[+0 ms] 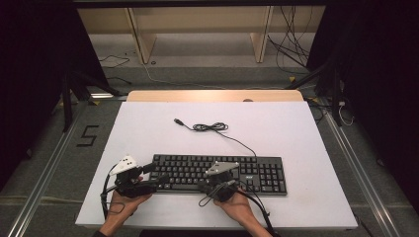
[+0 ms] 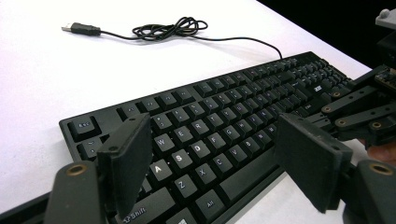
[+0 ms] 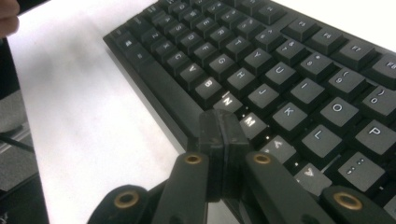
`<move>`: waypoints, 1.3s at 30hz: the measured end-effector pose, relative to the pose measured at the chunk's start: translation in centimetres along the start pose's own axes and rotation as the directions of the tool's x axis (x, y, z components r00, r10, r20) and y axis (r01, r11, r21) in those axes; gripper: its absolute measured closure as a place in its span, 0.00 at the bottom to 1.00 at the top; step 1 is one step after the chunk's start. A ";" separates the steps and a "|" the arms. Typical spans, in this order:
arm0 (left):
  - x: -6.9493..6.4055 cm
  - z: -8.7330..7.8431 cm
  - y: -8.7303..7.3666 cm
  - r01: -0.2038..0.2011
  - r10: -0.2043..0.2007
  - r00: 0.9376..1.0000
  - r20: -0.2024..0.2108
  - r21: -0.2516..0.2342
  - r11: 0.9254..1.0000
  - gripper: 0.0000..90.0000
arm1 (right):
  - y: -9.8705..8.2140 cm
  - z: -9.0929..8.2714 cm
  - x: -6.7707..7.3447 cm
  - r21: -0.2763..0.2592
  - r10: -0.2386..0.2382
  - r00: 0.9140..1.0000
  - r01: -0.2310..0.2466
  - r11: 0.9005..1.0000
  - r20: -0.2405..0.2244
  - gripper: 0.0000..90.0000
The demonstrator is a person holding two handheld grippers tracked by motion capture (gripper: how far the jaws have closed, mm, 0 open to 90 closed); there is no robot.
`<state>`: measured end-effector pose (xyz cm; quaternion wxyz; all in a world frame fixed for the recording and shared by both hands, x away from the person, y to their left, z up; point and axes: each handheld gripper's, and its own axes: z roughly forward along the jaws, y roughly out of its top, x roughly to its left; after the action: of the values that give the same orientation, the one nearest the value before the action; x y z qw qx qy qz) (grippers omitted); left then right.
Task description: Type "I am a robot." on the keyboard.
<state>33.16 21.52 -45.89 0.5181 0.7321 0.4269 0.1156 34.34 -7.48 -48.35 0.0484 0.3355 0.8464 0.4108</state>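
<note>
Keyboard (image 1: 217, 173): near middle of your desk (image 1: 296, 133) | your left gripper (image 2: 210, 154): fingers wide, over its left end, holding nothing | your right gripper (image 3: 223, 135): fingers pressed together, tips over the N/M keys

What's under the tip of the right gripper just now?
The shut right gripper sits over the keyboard, tip between N and M. Whatever lies directly beneath the tip is covered.

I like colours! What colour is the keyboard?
Black keyboard with white letters, clearest in the left gripper view.
</note>
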 end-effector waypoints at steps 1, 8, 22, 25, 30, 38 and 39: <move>0.0 0.0 0.0 0.000 0.000 1.000 0.000 0.000 1.000 0.30 | -0.1 0.1 0.0 0.005 -0.006 1.000 0.006 1.000 0.004 1.00; 0.1 0.0 0.0 0.000 0.000 1.000 -0.002 0.001 1.000 0.30 | -0.2 0.1 0.1 -0.001 -0.005 1.000 0.005 1.000 0.012 1.00; 0.2 0.0 0.0 0.004 -0.004 1.000 -0.007 0.000 1.000 0.30 | 0.2 -0.8 -0.2 -0.038 0.026 1.000 -0.027 0.999 -0.010 0.91; 0.3 0.1 0.0 0.006 -0.006 1.000 -0.010 0.001 1.000 0.30 | 0.3 -1.1 -0.3 -0.050 0.031 0.999 -0.031 0.998 -0.013 0.87; 0.5 0.3 0.0 0.010 -0.010 1.000 -0.018 0.009 1.000 0.31 | 0.5 -1.7 -0.6 -0.068 0.040 0.999 -0.041 0.997 -0.021 0.75; 1.0 0.8 -0.1 0.034 -0.031 0.998 -0.061 0.051 0.998 0.38 | 0.6 -2.2 -0.9 -0.084 0.052 0.998 -0.054 0.995 -0.024 0.61; 1.1 0.8 -0.1 0.040 -0.037 0.997 -0.065 0.051 0.998 0.40 | 0.6 -2.2 -0.9 -0.087 0.052 0.998 -0.054 0.995 -0.021 0.59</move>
<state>34.25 21.85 -46.67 0.4870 0.7330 0.4602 0.1175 34.52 -9.24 -46.61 0.0442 0.3514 0.8189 0.4516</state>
